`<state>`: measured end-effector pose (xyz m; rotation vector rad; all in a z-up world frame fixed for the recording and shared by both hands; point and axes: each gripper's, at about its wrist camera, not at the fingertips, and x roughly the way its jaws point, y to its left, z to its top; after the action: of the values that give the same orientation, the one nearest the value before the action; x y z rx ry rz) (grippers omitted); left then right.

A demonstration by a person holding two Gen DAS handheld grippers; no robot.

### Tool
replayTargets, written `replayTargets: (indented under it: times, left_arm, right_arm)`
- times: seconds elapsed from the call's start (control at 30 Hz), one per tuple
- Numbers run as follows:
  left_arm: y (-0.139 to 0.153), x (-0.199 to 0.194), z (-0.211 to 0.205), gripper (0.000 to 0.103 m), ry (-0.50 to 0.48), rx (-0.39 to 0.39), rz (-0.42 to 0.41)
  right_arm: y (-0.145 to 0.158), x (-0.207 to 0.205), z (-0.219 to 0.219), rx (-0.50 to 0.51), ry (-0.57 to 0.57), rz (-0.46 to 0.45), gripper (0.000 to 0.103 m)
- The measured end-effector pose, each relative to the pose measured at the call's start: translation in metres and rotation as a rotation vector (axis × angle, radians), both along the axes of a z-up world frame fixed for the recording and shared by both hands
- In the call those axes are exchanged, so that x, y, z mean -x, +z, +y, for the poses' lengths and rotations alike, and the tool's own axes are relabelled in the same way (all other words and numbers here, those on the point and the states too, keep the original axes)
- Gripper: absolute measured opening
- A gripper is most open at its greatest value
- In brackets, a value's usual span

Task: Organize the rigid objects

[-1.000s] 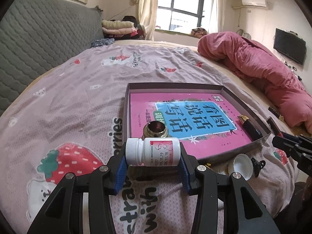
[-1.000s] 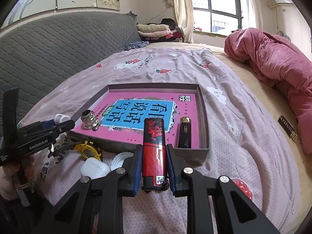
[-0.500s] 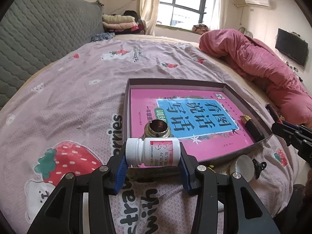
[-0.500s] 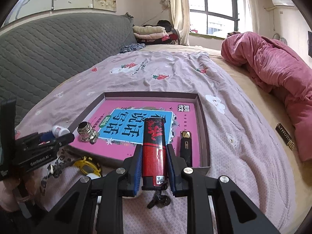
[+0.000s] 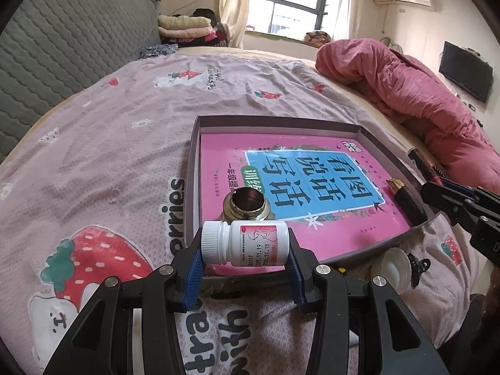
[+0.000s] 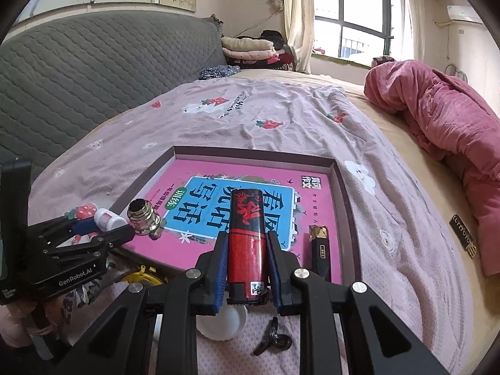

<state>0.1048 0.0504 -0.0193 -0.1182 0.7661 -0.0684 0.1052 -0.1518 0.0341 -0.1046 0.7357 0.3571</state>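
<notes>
A white pill bottle (image 5: 250, 243) lies crosswise between the blue pads of my left gripper (image 5: 245, 245), which is shut on it just above the near left corner of the box tray (image 5: 275, 122). My right gripper (image 6: 247, 250) is shut on a red and black tube (image 6: 247, 237) that points forward over the tray's near edge (image 6: 250, 153). A pink book fills the tray; a brass fitting (image 5: 245, 203) (image 6: 143, 218) and a black and gold lighter (image 5: 406, 200) (image 6: 320, 250) rest on it. Each gripper shows in the other's view: left gripper (image 6: 103, 234), right gripper (image 5: 437, 190).
On the bedspread in front of the tray lie a white cap (image 5: 393, 268) (image 6: 222, 322), a black clip (image 5: 418, 265) (image 6: 275, 340) and a yellow ring (image 6: 143, 278). A pink quilt (image 5: 406, 87) is heaped at the right, a grey headboard (image 6: 78, 78) stands left.
My right gripper has moved forward with the tube, so the white cap and black clip now sit under it. The left gripper and bottle have hardly moved.
</notes>
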Motion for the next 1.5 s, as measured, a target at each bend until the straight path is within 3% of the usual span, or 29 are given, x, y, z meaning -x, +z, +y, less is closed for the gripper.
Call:
replayTargets:
  times: [0.93,1.5]
  left_arm:
    - [-0.008,-0.027,0.003,0.047,-0.051,0.036,0.021]
    - [-0.009,-0.023,-0.006,0.047,-0.062,-0.067,0.005]
  right_arm:
    - [-0.028,-0.026,0.011,-0.021,0.0,0.091,0.023]
    - [-0.047,-0.044,0.029,0.05,0.036,0.133,0.023]
